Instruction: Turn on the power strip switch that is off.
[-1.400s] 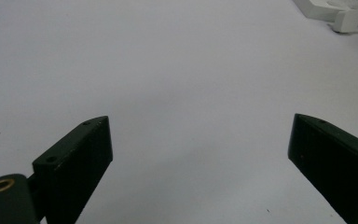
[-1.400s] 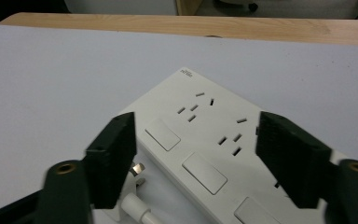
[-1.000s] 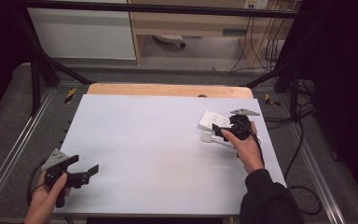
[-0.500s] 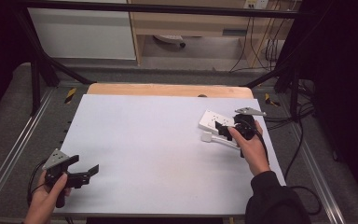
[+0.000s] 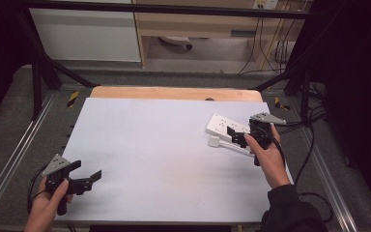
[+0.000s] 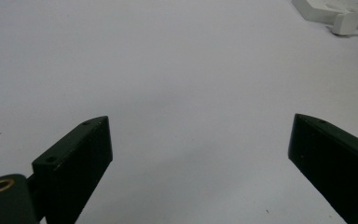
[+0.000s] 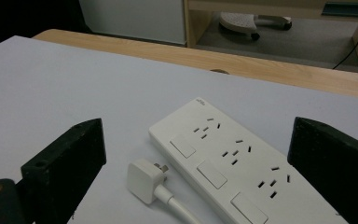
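White tabletop (image 5: 164, 145) lay under both my grippers. My right gripper (image 7: 198, 168) hovered wide open and empty at the far right side, with the white power strip (image 7: 233, 163) flat between its jaws and the white plug (image 7: 144, 179) just beside the strip, cord trailing toward me. My left gripper (image 6: 200, 154) sat at the near left corner, also gaping wide, holding nothing, well apart from the strip.

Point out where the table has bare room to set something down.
Most of the white table top is bare: the whole middle and far left, between the left hand-held gripper and the power strip. It is crowded only at the right, around the strip, the plug and the right hand-held gripper.
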`<state>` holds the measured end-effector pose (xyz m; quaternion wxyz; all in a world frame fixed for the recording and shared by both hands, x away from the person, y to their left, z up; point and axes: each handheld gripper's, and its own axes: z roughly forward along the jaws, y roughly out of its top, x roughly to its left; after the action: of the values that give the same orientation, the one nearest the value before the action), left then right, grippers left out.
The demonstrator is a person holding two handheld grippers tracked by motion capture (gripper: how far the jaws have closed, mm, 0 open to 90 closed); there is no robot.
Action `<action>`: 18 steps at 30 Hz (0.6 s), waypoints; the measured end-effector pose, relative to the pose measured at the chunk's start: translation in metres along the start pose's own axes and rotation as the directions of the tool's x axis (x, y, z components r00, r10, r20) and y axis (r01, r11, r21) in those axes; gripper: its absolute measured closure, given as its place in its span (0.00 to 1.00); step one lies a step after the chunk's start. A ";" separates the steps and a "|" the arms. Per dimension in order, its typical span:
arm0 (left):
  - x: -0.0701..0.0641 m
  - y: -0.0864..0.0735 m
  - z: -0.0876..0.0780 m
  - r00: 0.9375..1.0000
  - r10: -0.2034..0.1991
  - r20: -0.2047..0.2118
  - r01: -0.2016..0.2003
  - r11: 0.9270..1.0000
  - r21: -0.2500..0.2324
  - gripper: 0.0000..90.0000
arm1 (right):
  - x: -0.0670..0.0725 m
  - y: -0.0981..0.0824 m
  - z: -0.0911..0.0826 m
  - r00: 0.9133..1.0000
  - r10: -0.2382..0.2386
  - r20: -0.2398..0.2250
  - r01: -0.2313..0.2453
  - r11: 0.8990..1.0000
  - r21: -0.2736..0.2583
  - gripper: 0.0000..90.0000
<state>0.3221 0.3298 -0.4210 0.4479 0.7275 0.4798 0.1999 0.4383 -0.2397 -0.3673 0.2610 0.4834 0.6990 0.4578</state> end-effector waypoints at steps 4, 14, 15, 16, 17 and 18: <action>0.000 0.000 0.000 1.000 0.000 0.000 0.000 1.000 0.003 0.07 | 0.001 -0.001 -0.008 1.000 0.009 -0.002 -0.009 1.000 -0.024 0.05; -0.001 0.000 0.000 1.000 0.008 0.013 -0.008 1.000 0.008 0.07 | 0.006 -0.006 -0.029 1.000 -0.005 -0.010 0.005 0.999 -0.050 0.04; -0.001 0.000 0.001 1.000 0.008 0.015 -0.008 1.000 0.008 0.07 | 0.007 -0.007 -0.032 1.000 -0.005 -0.013 0.004 0.999 -0.052 0.04; -0.002 0.000 0.001 1.000 0.009 0.016 -0.009 1.000 0.010 0.07 | 0.007 -0.008 -0.035 1.000 -0.006 -0.013 0.005 0.998 -0.058 0.04; -0.002 0.000 0.001 1.000 0.012 0.016 -0.012 1.000 0.011 0.07 | 0.007 -0.009 -0.038 1.000 -0.011 -0.013 0.010 0.998 -0.060 0.04; -0.002 0.000 0.001 1.000 0.013 0.016 -0.014 1.000 0.012 0.07 | 0.007 -0.011 -0.041 1.000 -0.011 -0.015 0.010 0.998 -0.064 0.04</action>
<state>0.3215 0.3274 -0.4215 0.4459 0.7351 0.4725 0.1939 0.3978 -0.2500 -0.3582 0.2734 0.4675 0.6886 0.4821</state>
